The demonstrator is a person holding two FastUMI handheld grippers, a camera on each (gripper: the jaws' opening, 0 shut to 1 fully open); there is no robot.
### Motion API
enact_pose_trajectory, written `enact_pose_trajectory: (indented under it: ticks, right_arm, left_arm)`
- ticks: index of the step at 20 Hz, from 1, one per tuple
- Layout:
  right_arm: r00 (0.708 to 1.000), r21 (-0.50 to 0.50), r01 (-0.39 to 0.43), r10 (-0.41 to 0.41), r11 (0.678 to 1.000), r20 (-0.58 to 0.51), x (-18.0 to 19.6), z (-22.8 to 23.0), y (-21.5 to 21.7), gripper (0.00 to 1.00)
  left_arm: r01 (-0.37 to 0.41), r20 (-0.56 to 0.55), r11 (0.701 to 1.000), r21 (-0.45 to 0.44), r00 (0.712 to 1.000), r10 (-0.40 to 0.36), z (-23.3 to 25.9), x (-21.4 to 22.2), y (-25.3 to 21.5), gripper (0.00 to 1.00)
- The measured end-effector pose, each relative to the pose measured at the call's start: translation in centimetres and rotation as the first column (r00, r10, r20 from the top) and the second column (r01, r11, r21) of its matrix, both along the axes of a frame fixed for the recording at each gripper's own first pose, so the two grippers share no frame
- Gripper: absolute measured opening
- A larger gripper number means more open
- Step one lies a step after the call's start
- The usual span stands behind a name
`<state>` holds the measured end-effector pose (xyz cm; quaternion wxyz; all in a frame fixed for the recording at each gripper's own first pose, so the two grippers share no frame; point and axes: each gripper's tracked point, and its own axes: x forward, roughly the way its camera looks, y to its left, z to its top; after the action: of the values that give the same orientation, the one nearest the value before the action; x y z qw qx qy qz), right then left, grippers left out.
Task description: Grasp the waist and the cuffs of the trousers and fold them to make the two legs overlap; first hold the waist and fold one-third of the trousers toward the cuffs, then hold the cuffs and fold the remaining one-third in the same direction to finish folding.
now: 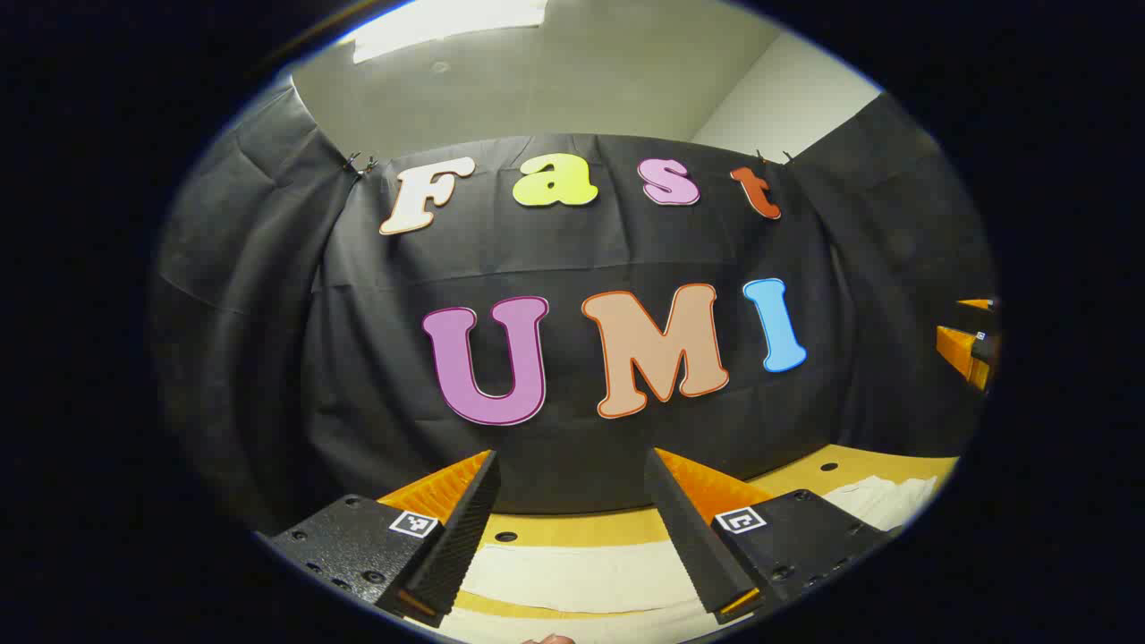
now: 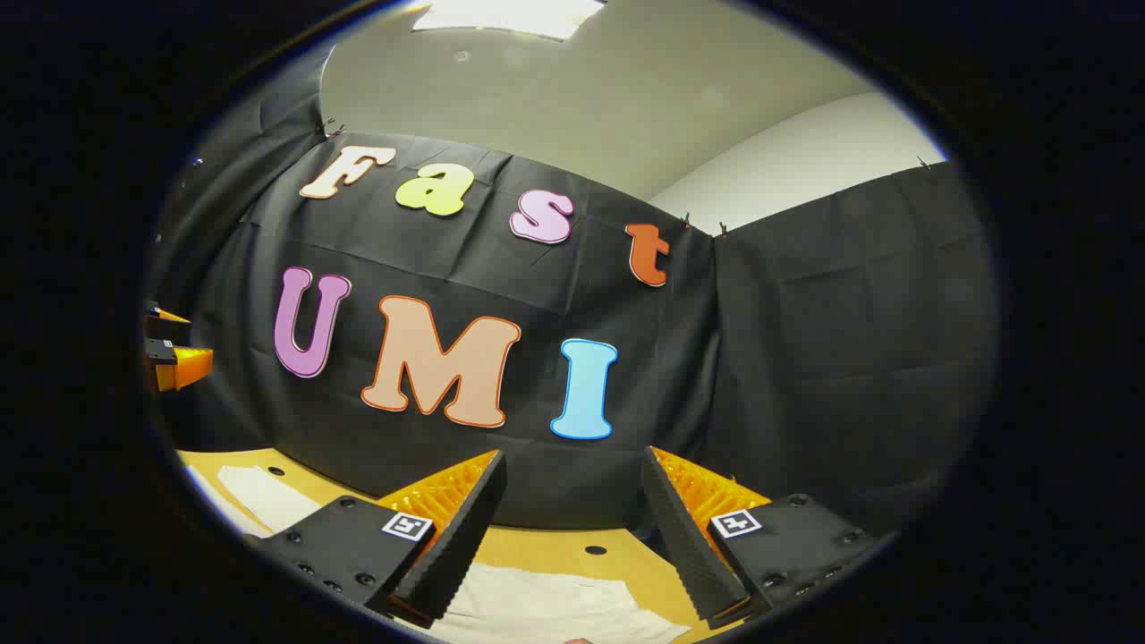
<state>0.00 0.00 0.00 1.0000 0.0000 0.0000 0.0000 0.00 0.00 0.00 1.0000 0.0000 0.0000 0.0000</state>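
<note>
One yellow tabletop (image 1: 572, 528) beneath pale trousers (image 1: 581, 577).

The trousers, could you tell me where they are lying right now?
The trousers lie flat on the table below both open grippers: in the left gripper view under the left gripper, in the right gripper view under the right gripper.

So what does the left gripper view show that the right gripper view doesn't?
Left gripper view: the right tongs far off at its right edge, and the trousers in two pale bands under the left tongs. Right gripper view: the left tongs far off at its left edge. Both: open tongs, yellow table, black cloth wall.
</note>
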Motion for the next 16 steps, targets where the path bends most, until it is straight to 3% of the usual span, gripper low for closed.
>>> enact_pose_trajectory:
  ticks: [2, 4, 6, 7, 12, 13, 14, 16]
  right_arm:
    - [1.000, 0.004, -0.003, 0.003, 1.000, -0.003, 0.1, -0.1, 0.1, 0.97]
    - [1.000, 0.004, -0.001, 0.001, 1.000, -0.004, -0.1, -0.1, -0.1, 0.97]
    - [1.000, 0.006, 0.000, 0.000, 1.000, 0.005, -0.2, 0.4, -0.2, 0.98]
    - [1.000, 0.008, 0.000, 0.000, 1.000, 0.008, -0.2, 0.5, -0.2, 0.98]
    - [1.000, 0.018, -0.008, 0.008, 1.000, 0.019, -0.3, 0.6, -0.2, 0.97]
    - [1.000, 0.019, -0.012, 0.011, 1.000, 0.017, -0.2, 0.5, -0.1, 0.97]
    - [1.000, 0.020, -0.013, 0.013, 1.000, 0.014, -0.1, 0.2, 0.0, 0.97]
    - [1.000, 0.026, -0.015, 0.015, 1.000, 0.000, 0.2, -0.7, 0.1, 0.97]
  left_arm:
    - [-0.006, -0.003, 1.000, 0.004, 1.000, 0.006, 0.0, -0.1, 0.2, 0.92]
    - [-0.018, -0.007, 1.000, 0.005, 1.000, 0.018, 0.0, -0.4, 0.5, 0.99]
    - [-0.023, -0.003, 1.000, 0.010, 1.000, 0.023, 0.2, -0.6, 0.7, 0.96]
    - [-0.027, 0.000, 1.000, 0.016, 1.000, 0.027, 0.3, -0.7, 0.9, 0.99]
    - [-0.056, 0.009, 0.998, 0.036, 0.998, 0.056, 0.3, -1.2, 1.8, 0.96]
    - [-0.065, -0.001, 0.997, 0.044, 0.998, 0.066, -0.1, -1.4, 2.2, 0.99]
    - [-0.074, -0.010, 0.996, 0.050, 0.997, 0.075, -0.4, -1.6, 2.5, 0.92]
    - [-0.090, -0.020, 0.994, 0.059, 0.996, 0.091, -0.8, -1.8, 3.1, 0.99]
